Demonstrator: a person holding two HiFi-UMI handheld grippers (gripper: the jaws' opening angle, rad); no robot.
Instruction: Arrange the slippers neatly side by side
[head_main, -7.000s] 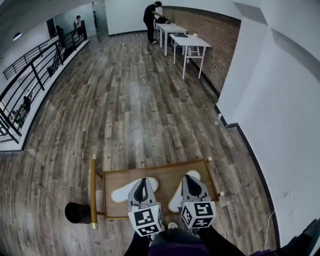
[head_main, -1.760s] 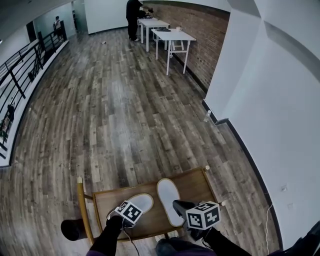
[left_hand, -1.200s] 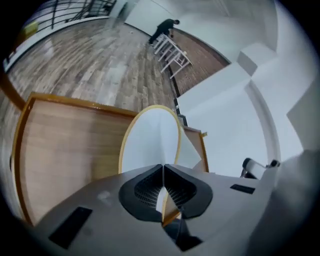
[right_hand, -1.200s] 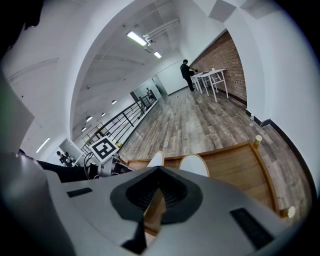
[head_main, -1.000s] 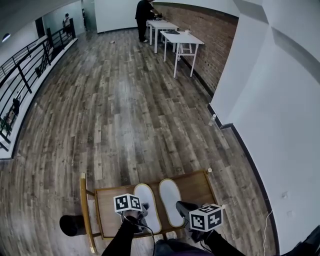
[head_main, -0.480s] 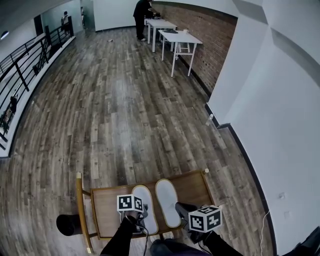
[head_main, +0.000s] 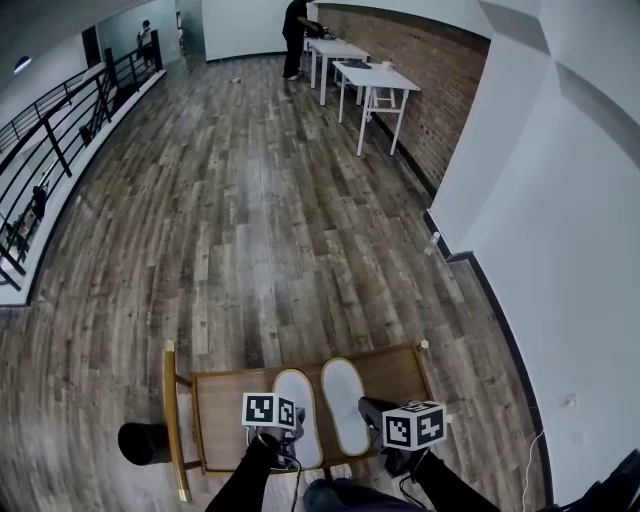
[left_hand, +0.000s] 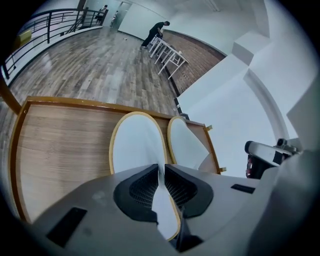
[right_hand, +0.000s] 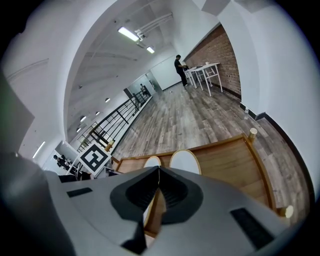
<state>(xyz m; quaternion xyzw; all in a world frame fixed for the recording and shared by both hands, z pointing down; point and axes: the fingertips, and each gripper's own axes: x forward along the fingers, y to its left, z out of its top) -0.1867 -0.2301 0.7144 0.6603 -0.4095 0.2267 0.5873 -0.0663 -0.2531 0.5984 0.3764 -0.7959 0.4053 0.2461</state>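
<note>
Left slipper (head_main: 295, 395) beside right slipper (head_main: 340, 395) on a wooden table (head_main: 225, 420).
Left gripper (left_hand: 160, 170), jaws just easing apart over that slipper's heel (white shows in the gap), is likely releasing an aligned pair; right gripper (right_hand: 158, 172) hangs clenched, empty, at the table's front edge.

White tables (head_main: 378, 78) by brick wall (head_main: 432, 92), black railing (head_main: 60, 140), perhaps a stool (head_main: 143, 443)
</note>
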